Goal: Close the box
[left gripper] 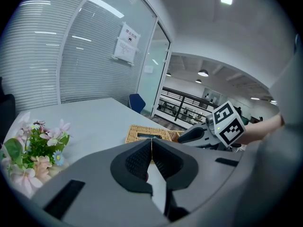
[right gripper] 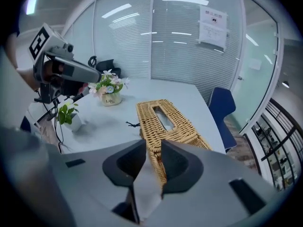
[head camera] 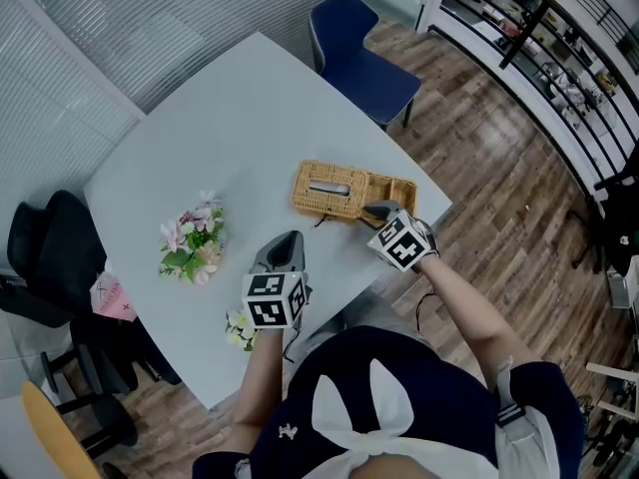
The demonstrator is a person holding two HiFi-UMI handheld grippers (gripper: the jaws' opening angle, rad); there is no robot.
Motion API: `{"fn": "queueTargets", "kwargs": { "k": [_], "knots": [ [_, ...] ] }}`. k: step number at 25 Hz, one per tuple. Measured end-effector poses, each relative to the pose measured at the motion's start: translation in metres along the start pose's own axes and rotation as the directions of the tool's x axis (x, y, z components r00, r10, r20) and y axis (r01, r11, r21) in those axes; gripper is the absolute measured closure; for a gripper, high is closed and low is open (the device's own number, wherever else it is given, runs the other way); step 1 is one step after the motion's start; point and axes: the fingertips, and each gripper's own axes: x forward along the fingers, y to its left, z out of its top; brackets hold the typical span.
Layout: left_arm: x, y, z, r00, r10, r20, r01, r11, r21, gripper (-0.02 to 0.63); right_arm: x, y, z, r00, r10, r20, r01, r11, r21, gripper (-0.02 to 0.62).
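1. Pale grey surface point(head camera: 230, 128) is seen in an office room with wooden flooring point(head camera: 499, 168) and a glass wall with blinds point(left gripper: 94, 56); a blue chair point(head camera: 359, 53) is set at the far edge and a black chair point(head camera: 50, 247) at the left.
2. The wicker box point(head camera: 329, 190) is laid flat on the surface close to its right edge, with a long slot in its top turned upward.
3. The right gripper point(head camera: 379, 211) is angled downward at the end of the box nearest the person.
4. In the right gripper view its fingers point(right gripper: 180, 167) are shown closed on the wicker rim of that end, which is pinched between the tips.
5. The left gripper point(head camera: 288, 242) is held above bare surface, well apart from the box and pointed towards it.
6. Its fingers point(left gripper: 135, 162) are pressed together at the tips, and nothing is held between them.
7. A bunch of pink and white flowers point(head camera: 193, 238) is placed left of the left gripper, and a small potted plant point(head camera: 240, 329) is set at the near edge beside that gripper's marker cube.
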Motion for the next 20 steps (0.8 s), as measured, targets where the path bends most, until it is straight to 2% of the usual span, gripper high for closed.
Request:
{"fn": "queueTargets", "kwargs": {
  "k": [11, 20],
  "knots": [
    [0.001, -0.019, 0.008, 0.999, -0.025, 0.021, 0.025, 1.000, 0.018, 0.583, -0.040, 0.010, 0.033, 0.978, -0.092, 0.187, 0.073, 0.992, 0.108, 0.586],
    [-0.001, -0.040, 0.018, 0.997, -0.058, 0.057, 0.056, 0.998, 0.036, 0.583, -0.064, 0.026, 0.050, 0.953, -0.107, 0.282, 0.051, 0.979, 0.198, 0.591]
  ]
}}
